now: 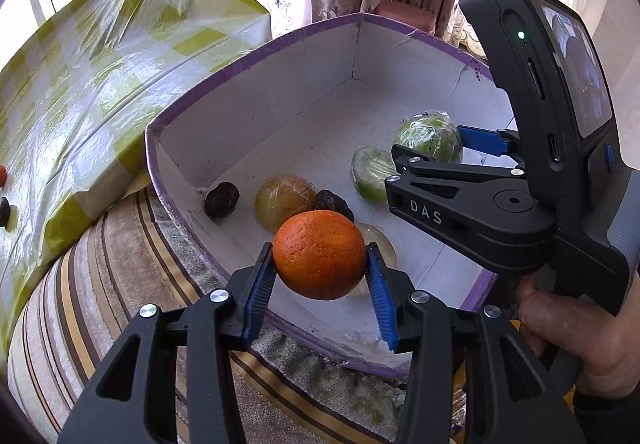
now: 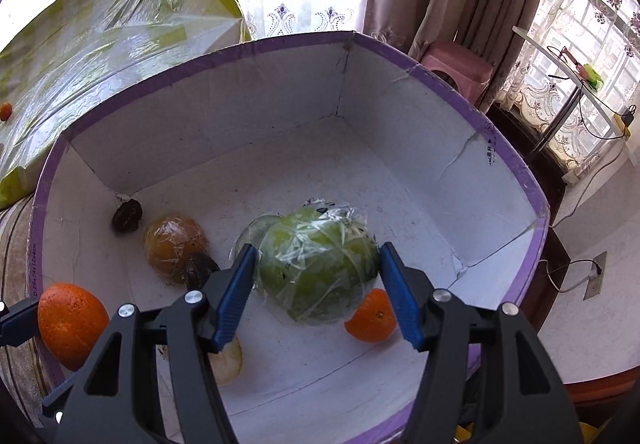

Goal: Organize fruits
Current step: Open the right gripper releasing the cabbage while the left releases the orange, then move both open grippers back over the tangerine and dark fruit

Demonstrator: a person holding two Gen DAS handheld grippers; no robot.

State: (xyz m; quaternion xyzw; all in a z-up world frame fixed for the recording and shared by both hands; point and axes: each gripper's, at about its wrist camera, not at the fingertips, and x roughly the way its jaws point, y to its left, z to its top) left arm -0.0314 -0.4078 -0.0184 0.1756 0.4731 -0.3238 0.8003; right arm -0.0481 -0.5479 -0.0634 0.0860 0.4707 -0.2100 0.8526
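Note:
A white cardboard box (image 1: pixel 256 131) (image 2: pixel 224 115) with a purple rim stands in front of both grippers. My left gripper (image 1: pixel 320 264) is shut on an orange (image 1: pixel 320 254) (image 2: pixel 72 324), held over the box's near edge. My right gripper (image 2: pixel 316 260) (image 1: pixel 432 147) is shut on a green fruit in clear wrap (image 2: pixel 320 264) (image 1: pixel 428 139), held just above the box floor. On that floor lie a small orange (image 2: pixel 372 316), a yellow-brown wrapped fruit (image 1: pixel 284 201) (image 2: pixel 174 244), a second green wrapped fruit (image 1: pixel 370 179), a pale fruit (image 2: pixel 228 360) and two dark dried fruits (image 1: pixel 222 199) (image 2: pixel 127 215).
The box sits on a striped cushion (image 1: pixel 100 284). To its left is a table under a yellow-checked cloth and clear plastic (image 1: pixel 80 83), with a small orange (image 2: pixel 5 111) and a dark fruit (image 1: pixel 4 209) on it. Curtains and a pink stool (image 2: pixel 460 67) stand behind.

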